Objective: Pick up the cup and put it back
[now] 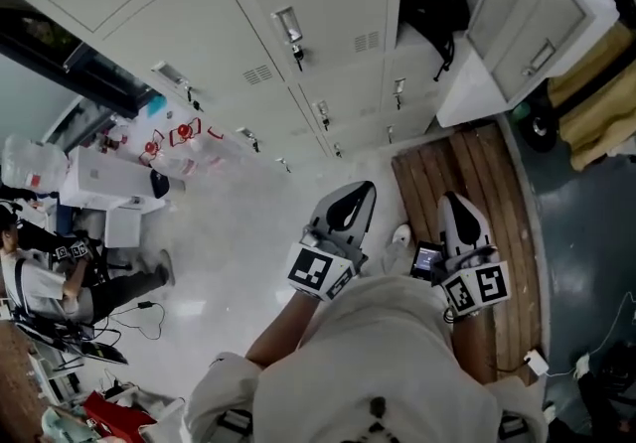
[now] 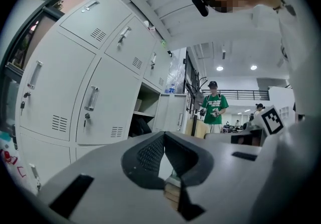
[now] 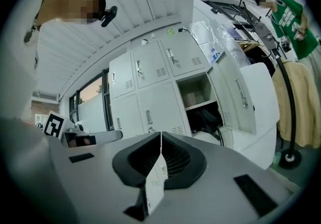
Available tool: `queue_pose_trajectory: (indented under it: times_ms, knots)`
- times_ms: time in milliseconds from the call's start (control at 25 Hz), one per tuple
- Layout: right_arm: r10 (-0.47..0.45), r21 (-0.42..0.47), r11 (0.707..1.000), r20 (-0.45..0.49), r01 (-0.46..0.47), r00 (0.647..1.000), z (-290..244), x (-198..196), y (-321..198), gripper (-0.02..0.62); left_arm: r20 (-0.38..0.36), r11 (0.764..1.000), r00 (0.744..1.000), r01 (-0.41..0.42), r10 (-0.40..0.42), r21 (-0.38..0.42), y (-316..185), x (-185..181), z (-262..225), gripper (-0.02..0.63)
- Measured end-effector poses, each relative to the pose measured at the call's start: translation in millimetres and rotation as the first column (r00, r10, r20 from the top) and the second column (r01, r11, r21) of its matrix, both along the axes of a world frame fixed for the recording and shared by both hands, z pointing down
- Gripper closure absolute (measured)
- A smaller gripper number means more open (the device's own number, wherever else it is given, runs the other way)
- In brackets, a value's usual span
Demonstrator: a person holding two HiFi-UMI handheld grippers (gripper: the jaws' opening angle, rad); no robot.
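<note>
No cup shows in any view. In the head view my left gripper (image 1: pixel 360 191) and right gripper (image 1: pixel 452 201) are held side by side close to the body, both pointing toward the white lockers (image 1: pixel 298 44). The left gripper (image 2: pixel 163 133) has its jaws meeting at the tips with nothing between them. The right gripper (image 3: pixel 160 136) is also shut and empty, its jaws pressed into one thin line. An open locker compartment (image 3: pixel 200 102) stands ahead of it, with a dark bag (image 3: pixel 206 120) on the lower shelf and a box (image 3: pixel 189 98) above.
A wooden slatted platform (image 1: pixel 477 173) lies on the floor under the right gripper. The open locker door (image 1: pixel 532 19) swings out at the right. A stand with yellow cloth (image 3: pixel 301 102) is at the far right. A person in a green shirt (image 2: pixel 215 110) stands further off.
</note>
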State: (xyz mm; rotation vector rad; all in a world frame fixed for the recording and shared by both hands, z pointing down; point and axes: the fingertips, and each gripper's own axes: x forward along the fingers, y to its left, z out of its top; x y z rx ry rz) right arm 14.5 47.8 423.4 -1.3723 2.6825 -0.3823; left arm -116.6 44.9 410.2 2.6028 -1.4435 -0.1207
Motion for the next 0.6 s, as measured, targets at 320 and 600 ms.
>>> queue_pose_trajectory:
  times_ms: [320, 600]
  knots:
    - [-0.091, 0.011, 0.996, 0.002, 0.091, 0.996, -0.9, 32.3, -81.5, 0.568, 0.018, 0.996, 0.996, 0.088, -0.088, 0.014, -65.5, 41.3, -12.1, 0.598]
    - [-0.057, -0.024, 0.998, -0.024, 0.056, 0.998, 7.2, 70.3, -125.1, 0.568, 0.005, 0.992, 0.992, 0.124, -0.124, 0.039, -114.3, 67.7, -18.7, 0.598]
